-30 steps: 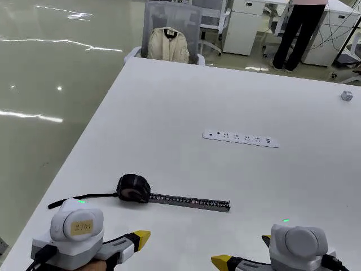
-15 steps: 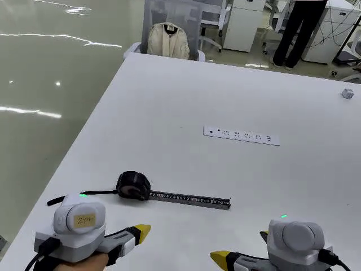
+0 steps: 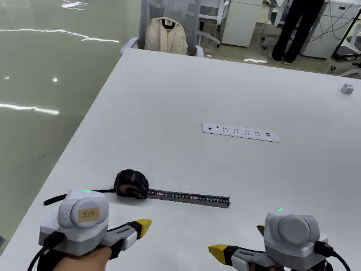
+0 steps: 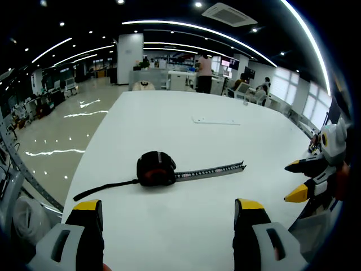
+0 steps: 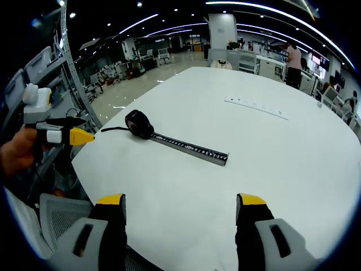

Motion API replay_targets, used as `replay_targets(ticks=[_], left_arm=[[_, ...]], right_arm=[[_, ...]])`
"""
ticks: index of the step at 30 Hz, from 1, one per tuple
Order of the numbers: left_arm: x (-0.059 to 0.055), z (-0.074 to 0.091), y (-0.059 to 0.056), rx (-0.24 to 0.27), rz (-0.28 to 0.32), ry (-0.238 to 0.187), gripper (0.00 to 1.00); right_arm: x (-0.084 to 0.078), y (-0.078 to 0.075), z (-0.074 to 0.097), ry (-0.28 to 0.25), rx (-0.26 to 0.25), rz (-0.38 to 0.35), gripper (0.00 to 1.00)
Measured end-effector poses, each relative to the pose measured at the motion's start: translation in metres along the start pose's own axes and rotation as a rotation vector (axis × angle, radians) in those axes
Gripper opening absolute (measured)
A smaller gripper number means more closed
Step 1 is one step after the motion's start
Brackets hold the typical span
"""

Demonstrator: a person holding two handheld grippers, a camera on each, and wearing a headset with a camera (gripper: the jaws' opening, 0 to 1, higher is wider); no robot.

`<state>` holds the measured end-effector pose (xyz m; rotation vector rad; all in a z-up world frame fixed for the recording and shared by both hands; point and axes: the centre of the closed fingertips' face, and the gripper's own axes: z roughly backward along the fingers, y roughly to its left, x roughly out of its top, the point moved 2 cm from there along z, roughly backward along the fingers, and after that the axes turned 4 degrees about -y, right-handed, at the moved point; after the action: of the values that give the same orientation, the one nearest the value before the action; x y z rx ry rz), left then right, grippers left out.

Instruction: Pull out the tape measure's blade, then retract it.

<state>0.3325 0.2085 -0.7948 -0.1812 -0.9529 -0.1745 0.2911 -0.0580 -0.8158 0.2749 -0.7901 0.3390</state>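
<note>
White tabletop (image 3: pixel 186 84), our tape measure (image 3: pixel 131 184) lies with blade (image 3: pixel 189 197) already out, so left hand-held gripper (image 4: pixel 168 204) and right hand-held gripper (image 5: pixel 180 199) hover spread wide and empty, probably lining up the retract.

in the head view the left gripper (image 3: pixel 135 230) is cut off at its lower part by the bottom edge, and the writing on its label (image 3: pixel 88 214) is too small to be read. the right gripper (image 3: pixel 238 241) is cut off by the same edge. the tape measure's strap (image 3: pixel 53 199) is partly hidden behind the left gripper. the markings on the tape measure's blade (image 3: pixel 189 197) cannot be made out. a small grey object (image 3: pixel 347 88) at the far right of the table (image 3: pixel 169 113) is too small to be identified. beyond the table, a person (image 3: pixel 299 17) and a chair (image 3: pixel 193 22) are cut off by the top edge.
</note>
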Motion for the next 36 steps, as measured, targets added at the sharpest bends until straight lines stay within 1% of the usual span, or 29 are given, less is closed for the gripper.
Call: replay_targets(ticks=[9,18,22,23,36], left_arm=[[0.002,-0.007,-0.002,0.006,-0.001,0.006,0.92],[0.002,-0.009,-0.001,0.01,0.003,0.007,0.91],[0.004,-0.017,-0.004,0.01,0.011,0.01,0.91],[0.005,-0.021,-0.005,0.009,0.013,0.012,0.91],[0.008,-0.036,-0.001,0.025,0.023,0.018,0.9]], right_arm=[[0.001,-0.005,-0.008,0.011,0.009,0.006,0.81],[0.0,-0.007,-0.01,0.014,0.01,0.008,0.8],[-0.001,-0.01,-0.013,0.03,0.017,0.014,0.8],[-0.002,-0.011,-0.016,0.036,0.021,0.015,0.8],[0.003,-0.017,-0.028,0.043,0.031,0.019,0.79]])
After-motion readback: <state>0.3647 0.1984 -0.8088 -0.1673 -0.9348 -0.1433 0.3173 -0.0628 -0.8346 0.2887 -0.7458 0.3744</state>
